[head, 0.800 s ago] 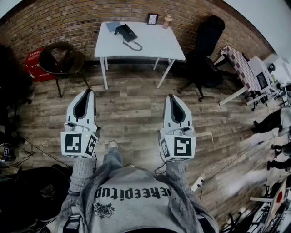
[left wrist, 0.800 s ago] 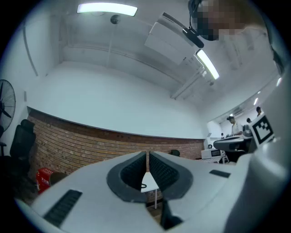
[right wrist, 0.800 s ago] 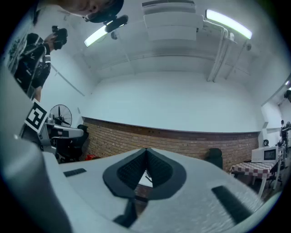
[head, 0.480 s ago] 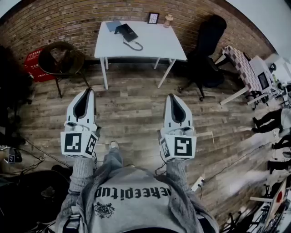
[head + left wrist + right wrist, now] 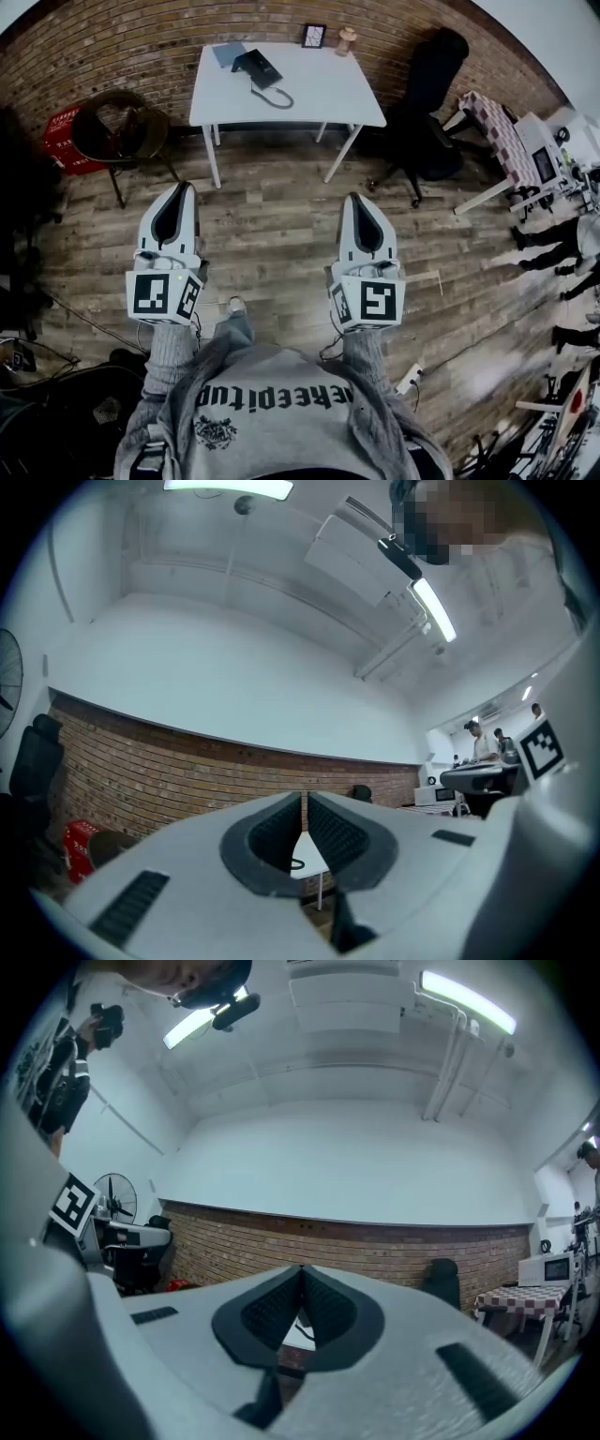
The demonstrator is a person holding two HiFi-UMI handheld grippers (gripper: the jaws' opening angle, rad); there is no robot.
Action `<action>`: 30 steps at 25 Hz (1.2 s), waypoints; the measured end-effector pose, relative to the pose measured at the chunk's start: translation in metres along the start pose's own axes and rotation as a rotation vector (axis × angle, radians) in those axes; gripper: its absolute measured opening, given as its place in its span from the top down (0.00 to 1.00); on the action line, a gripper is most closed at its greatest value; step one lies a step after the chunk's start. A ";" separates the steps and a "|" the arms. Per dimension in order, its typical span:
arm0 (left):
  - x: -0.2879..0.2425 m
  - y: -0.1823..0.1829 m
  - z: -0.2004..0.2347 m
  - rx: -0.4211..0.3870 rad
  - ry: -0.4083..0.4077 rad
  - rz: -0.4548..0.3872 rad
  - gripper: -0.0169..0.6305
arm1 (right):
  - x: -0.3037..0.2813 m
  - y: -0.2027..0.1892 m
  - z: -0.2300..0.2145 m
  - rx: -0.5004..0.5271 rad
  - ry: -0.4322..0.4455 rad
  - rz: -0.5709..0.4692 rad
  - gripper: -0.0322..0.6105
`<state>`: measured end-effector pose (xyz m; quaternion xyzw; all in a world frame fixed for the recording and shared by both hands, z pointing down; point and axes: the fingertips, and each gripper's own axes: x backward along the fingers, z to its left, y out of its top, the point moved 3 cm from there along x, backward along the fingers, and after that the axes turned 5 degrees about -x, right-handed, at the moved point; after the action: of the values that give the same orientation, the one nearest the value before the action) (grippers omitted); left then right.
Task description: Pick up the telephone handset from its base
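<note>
Lying well ahead on the desk [image 5: 323,94], the telephone handset [image 5: 250,62] sits on its base [image 5: 266,71], seemingly slanted. The left hand-held gripper [image 5: 184,190] and the right hand-held gripper [image 5: 352,200] are clenched and empty; the left looks slightly nearer.

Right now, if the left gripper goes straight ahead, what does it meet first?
Nothing close. The left gripper aims at the white table, or possibly the brick wall behind it; depth is unclear.
</note>
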<state>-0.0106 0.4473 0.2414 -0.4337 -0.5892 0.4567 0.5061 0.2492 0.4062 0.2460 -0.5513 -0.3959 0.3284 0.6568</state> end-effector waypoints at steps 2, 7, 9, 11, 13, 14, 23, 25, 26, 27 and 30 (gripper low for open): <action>-0.012 -0.002 0.006 0.000 -0.007 -0.001 0.94 | -0.012 -0.001 -0.001 -0.016 0.001 -0.007 0.95; -0.047 -0.011 0.028 0.005 -0.030 -0.007 0.94 | -0.047 -0.009 0.002 -0.017 -0.011 -0.001 0.95; -0.061 -0.012 0.036 0.007 -0.040 -0.007 0.94 | -0.061 -0.010 0.003 -0.019 -0.020 -0.003 0.95; -0.074 -0.015 0.045 0.006 -0.054 -0.019 0.94 | -0.074 -0.011 0.004 -0.020 -0.030 -0.002 0.95; -0.086 -0.019 0.055 0.009 -0.066 -0.021 0.94 | -0.087 -0.013 0.007 -0.020 -0.039 -0.001 0.95; -0.092 -0.020 0.059 0.012 -0.070 -0.017 0.94 | -0.094 -0.015 0.009 -0.019 -0.044 -0.001 0.95; -0.120 -0.036 0.101 0.025 -0.103 -0.009 0.94 | -0.138 -0.021 0.029 -0.006 -0.079 -0.005 0.95; -0.124 -0.041 0.107 0.034 -0.104 -0.006 0.94 | -0.144 -0.024 0.032 -0.004 -0.082 0.000 0.95; -0.126 -0.044 0.109 0.038 -0.106 -0.003 0.94 | -0.146 -0.025 0.032 -0.003 -0.085 0.006 0.95; -0.128 -0.046 0.111 0.042 -0.108 0.000 0.94 | -0.148 -0.027 0.032 -0.002 -0.087 0.012 0.95; -0.135 -0.050 0.115 0.053 -0.110 0.007 0.94 | -0.157 -0.030 0.032 0.002 -0.089 0.026 0.95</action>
<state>-0.1124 0.2938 0.2553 -0.3964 -0.6025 0.4969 0.4827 0.1467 0.2796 0.2531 -0.5406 -0.4172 0.3615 0.6349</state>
